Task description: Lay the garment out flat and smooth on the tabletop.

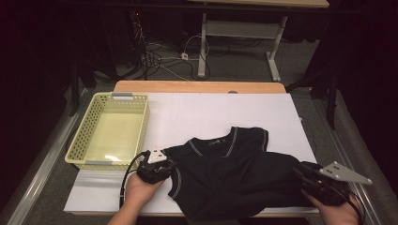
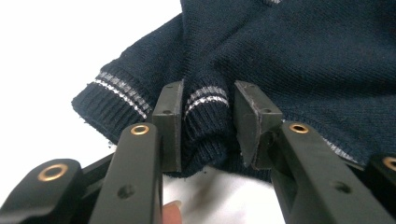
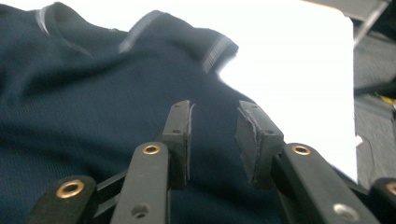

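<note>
Two grippers work at one dark navy shirt (image 1: pixel 225 176), which lies crumpled on the white sheet (image 1: pixel 211 112) covering the worktop, near its front edge and to the right of the yellow basket (image 1: pixel 110 131); the shirt's neck opening faces away from the person, and thin pale stripes edge its collar and sleeve cuffs; taking the shirt as the landmark, the left gripper (image 1: pixel 157 166) sits at its left edge, held by the person's left hand (image 1: pixel 138 190), and in the left gripper view the left gripper (image 2: pixel 208 119) has a bunched fold of the striped sleeve cuff (image 2: pixel 205 100) pinched between its pads, the knit bulging up and down out of the gap, so it is grasping the cuff; the rest of that cuff spreads flat on the sheet just to the left of the jaws; the right gripper (image 1: pixel 305 176) is at the shirt's right edge, its grey three-cornered plate (image 1: pixel 345 173) pointing away from the cloth; in the right gripper view the right gripper (image 3: pixel 215 135) hangs above the body of the shirt with its jaws parted and nothing pressed between the pads, so it is released; beyond the jaws the striped collar and one sleeve show against the bright sheet; the basket stands well apart from the shirt, at the sheet's left side.
</note>
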Tool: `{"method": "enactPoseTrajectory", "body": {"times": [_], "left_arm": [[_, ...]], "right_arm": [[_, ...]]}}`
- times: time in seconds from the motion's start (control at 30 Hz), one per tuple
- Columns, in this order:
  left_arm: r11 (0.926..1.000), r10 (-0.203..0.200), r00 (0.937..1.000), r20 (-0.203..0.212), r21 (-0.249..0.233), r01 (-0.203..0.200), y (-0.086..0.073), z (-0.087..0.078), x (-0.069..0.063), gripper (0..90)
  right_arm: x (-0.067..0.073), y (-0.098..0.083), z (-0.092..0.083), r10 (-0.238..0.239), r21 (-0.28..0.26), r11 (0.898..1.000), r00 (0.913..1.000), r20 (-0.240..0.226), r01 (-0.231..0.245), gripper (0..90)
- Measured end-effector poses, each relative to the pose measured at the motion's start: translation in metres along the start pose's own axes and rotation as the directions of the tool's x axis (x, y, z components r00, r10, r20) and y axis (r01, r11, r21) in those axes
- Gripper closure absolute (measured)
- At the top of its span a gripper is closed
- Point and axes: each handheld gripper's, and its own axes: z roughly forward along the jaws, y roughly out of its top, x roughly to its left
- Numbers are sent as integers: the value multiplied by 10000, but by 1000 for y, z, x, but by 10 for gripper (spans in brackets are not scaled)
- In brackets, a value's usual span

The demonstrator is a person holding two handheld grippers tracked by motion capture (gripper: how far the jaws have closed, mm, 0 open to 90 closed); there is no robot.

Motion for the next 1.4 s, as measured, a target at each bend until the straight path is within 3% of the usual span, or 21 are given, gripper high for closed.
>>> {"method": "enactPoseTrajectory", "body": {"times": [0.1,0.13,0.2,0.27,0.43,0.5,0.6,0.7,0.87,0.9,0.93,0.97,1.0,1.17,1.3,1.4], "left_arm": [[10000,-25,9997,-253,-53,23,0,-1,-2,584],[9995,-315,9990,-305,-78,313,0,-2,-2,542],[9919,-1259,9920,90,-158,1261,1,-4,-3,478],[9945,-1045,9945,-82,5,1045,4,-7,-9,440],[9957,-923,9956,180,45,922,6,-13,-31,266],[9935,-1123,9929,390,220,1116,6,-11,-38,192],[9959,-810,9966,119,409,804,6,-10,-45,156],[9956,-708,9975,-77,612,711,1,-13,-44,156],[9958,-673,9966,-478,585,700,-7,-27,-40,156],[9944,-775,9965,-319,696,796,-9,-28,-38,157],[9919,-909,9958,143,908,892,-12,-28,-36,160],[9884,-1082,9898,931,1172,970,-15,-27,-33,205],[9876,-1183,9850,1255,1183,1036,-18,-27,-33,261],[9837,-1593,9833,876,982,1506,-11,-19,-34,249],[9788,-1729,9849,24,1117,1715,4,-4,-34,138],[9742,-1921,9813,-146,1176,1925,14,6,-29,138]], "right_arm": [[11,23,18,-322,-38,9995,9993,-194,322,663],[14,30,26,-503,26,9987,9984,-266,504,663],[22,42,42,-676,109,9976,9971,-362,681,635],[30,52,59,-818,310,9960,9954,-492,834,595],[42,71,104,-822,1066,9903,9944,-663,889,451],[43,70,123,-870,1688,9812,9951,-470,938,389],[39,56,143,-443,2468,9678,9987,-258,493,278],[32,43,146,119,2942,9557,9997,-195,-56,185],[18,31,132,767,2881,9554,9966,-286,-653,176],[16,28,130,825,2825,9567,9960,-340,-696,179],[14,26,127,932,2806,9565,9951,-340,-800,186],[13,24,125,992,2761,9574,9944,-371,-852,198],[13,23,123,1023,2711,9584,9941,-361,-888,211],[18,27,127,681,2702,9614,9963,-518,-516,233],[17,46,141,268,2527,9675,9982,-532,-125,207],[9,55,155,393,2517,9674,9982,-459,-265,205]]}}
